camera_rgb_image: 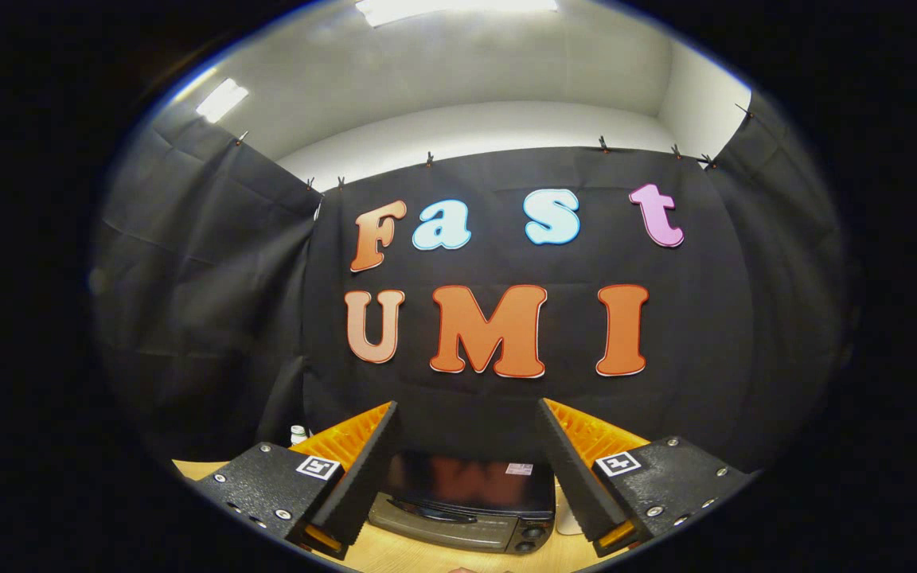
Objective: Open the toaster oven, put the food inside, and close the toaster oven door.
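A dark toaster oven (466,501) stands on the wooden table (395,553), seen from above and behind the two fingers. Its glossy top faces up, its door with a curved handle (435,513) looks closed, and two knobs (534,537) sit at its right end. My gripper (466,414) is held high above and short of the oven, tilted up toward the booth wall. Its fingers stand wide apart with nothing between them. No food is in sight.
A small white-capped bottle (298,434) stands at the back left of the table, beside the left finger. A pale object (566,521) lies right of the oven, mostly hidden by the right finger. Black cloth walls close the booth on three sides.
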`<state>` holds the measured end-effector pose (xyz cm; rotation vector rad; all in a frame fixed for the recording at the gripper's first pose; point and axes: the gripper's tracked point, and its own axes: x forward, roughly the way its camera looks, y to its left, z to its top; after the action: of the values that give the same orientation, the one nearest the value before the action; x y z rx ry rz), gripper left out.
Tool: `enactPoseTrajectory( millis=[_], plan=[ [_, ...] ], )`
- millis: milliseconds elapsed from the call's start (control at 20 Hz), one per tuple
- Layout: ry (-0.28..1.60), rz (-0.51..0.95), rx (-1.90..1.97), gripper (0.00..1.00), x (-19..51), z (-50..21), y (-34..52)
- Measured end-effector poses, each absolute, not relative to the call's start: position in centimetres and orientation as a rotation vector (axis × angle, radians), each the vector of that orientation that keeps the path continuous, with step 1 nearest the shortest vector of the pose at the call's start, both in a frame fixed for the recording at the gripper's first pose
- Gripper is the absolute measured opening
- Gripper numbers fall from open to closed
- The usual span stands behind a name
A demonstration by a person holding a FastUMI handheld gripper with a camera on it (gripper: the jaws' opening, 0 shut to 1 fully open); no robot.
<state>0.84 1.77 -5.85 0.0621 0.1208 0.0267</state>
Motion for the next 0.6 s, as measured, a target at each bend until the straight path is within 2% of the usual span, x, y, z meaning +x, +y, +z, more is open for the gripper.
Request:
enactPoseTrajectory(
  millis=[600],
  plan=[
    [0.341,0.062,0.094,1.00,4.7,-17.1,6.0]
  ],
)
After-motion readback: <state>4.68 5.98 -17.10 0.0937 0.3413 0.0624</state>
